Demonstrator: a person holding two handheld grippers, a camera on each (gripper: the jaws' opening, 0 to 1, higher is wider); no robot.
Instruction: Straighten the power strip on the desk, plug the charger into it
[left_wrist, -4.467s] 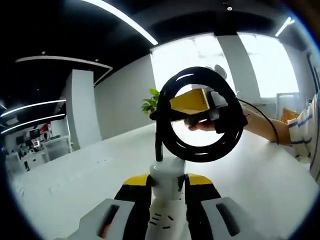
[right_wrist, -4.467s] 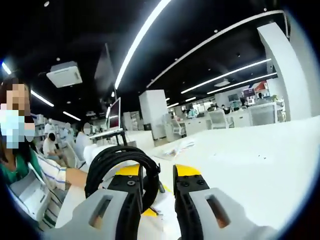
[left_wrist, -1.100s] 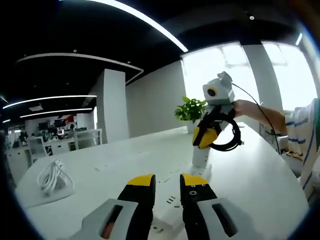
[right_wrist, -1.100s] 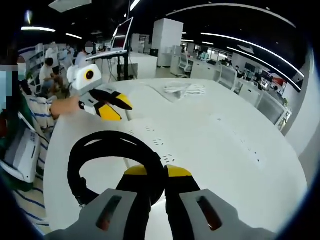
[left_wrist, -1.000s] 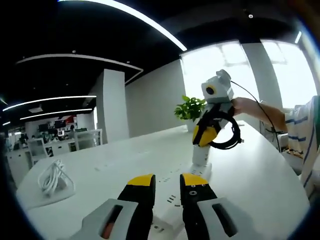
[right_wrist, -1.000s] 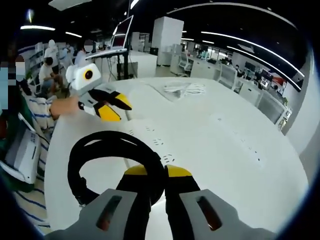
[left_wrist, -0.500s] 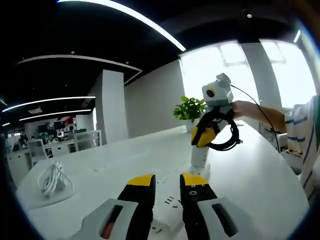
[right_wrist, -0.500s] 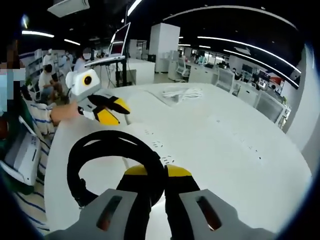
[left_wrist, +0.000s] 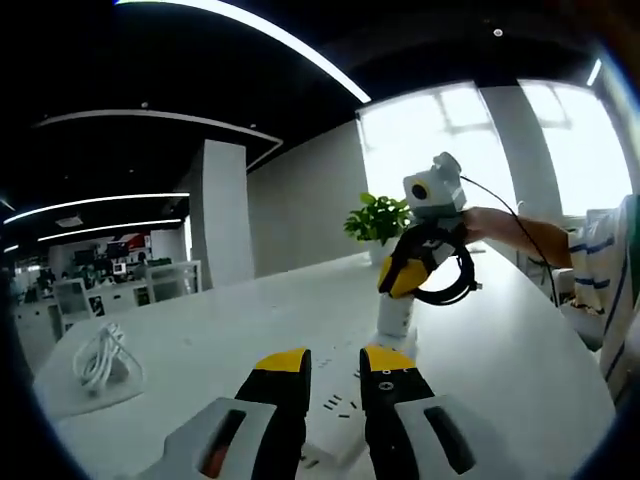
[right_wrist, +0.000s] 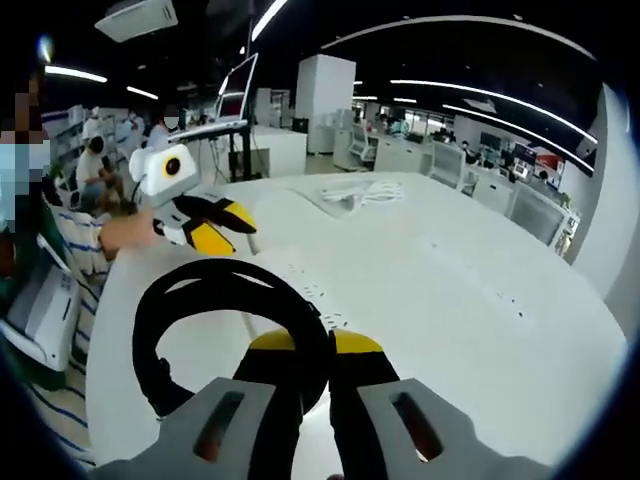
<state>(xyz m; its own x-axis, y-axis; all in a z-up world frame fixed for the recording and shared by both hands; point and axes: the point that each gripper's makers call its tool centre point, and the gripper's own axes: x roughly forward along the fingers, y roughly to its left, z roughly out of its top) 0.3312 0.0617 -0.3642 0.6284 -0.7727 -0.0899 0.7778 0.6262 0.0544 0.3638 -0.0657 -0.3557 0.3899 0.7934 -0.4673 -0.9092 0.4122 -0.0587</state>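
Now the right gripper (right_wrist: 300, 345) is held out over the white worktop (right_wrist: 480, 310), its jaws clamped on a coil of black cable (right_wrist: 225, 325) that stands as one round loop to the left of the jaws in the right gripper view. In the left gripper view that same gripper hangs in the air, tipped downward on an outstretched hand (left_wrist: 480, 222) and forearm, the black loop dangling from its yellow tips just above the far end of the power strip (left_wrist: 395, 318). The left gripper (left_wrist: 335, 362) points forward low over the worktop with its two jaws a little apart and nothing between them; the near end of the strip lies beneath and between the tips, though I cannot tell whether they touch it. One white power strip lies on the worktop, its long axis running away from the left gripper toward the right one, sockets facing up. From the right gripper view the strip runs from below the loop toward the left gripper, which is aimed across the worktop from the left edge. One bundle of white cable (left_wrist: 100, 355) rests near the worktop's left edge in the left gripper view, well apart from the strip. One potted green plant (left_wrist: 375, 220) stands at the far edge by the window.
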